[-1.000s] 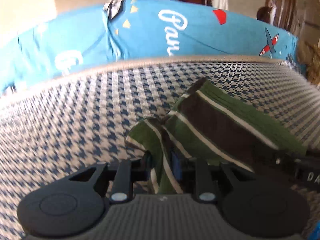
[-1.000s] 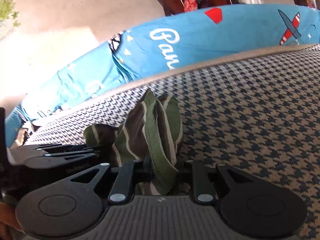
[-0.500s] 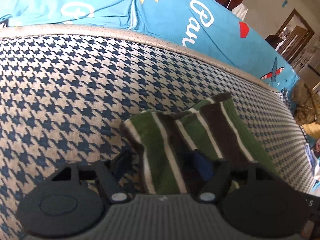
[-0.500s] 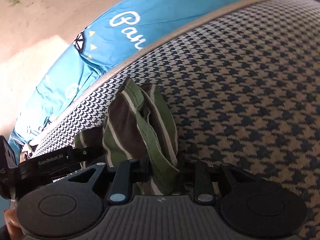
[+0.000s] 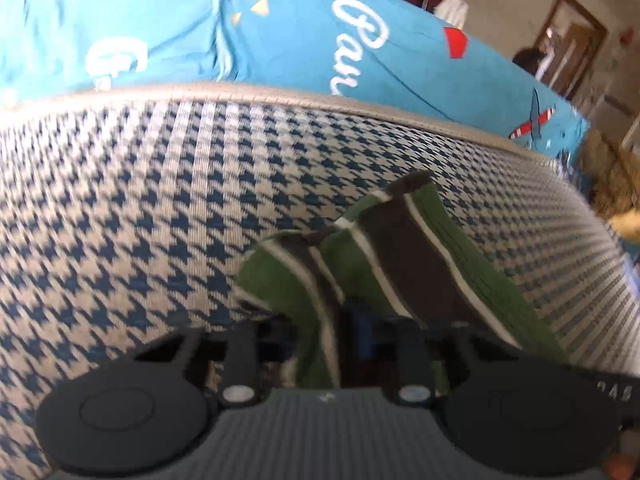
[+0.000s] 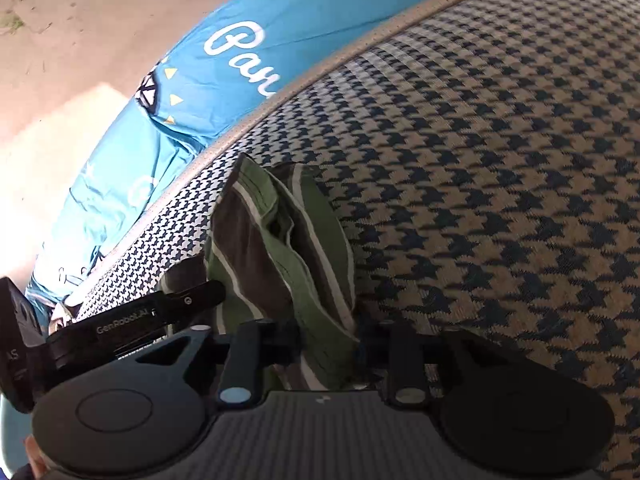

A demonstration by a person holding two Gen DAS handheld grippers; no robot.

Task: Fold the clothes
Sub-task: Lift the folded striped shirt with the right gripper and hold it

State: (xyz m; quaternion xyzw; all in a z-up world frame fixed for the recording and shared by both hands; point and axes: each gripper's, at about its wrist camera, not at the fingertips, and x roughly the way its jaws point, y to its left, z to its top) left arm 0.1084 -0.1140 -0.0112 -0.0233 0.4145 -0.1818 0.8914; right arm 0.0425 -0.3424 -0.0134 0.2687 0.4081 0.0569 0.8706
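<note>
One green garment with brown and white stripes (image 5: 404,256) lies bunched at lower centre of the frame. One navy-and-cream houndstooth woven cover (image 5: 132,216) spreads beneath it. One bright blue printed sheet with white lettering (image 5: 280,48) fills the upper frame. Two black two-finger grippers: the left gripper (image 5: 334,332) and the right gripper (image 6: 328,340).
</note>
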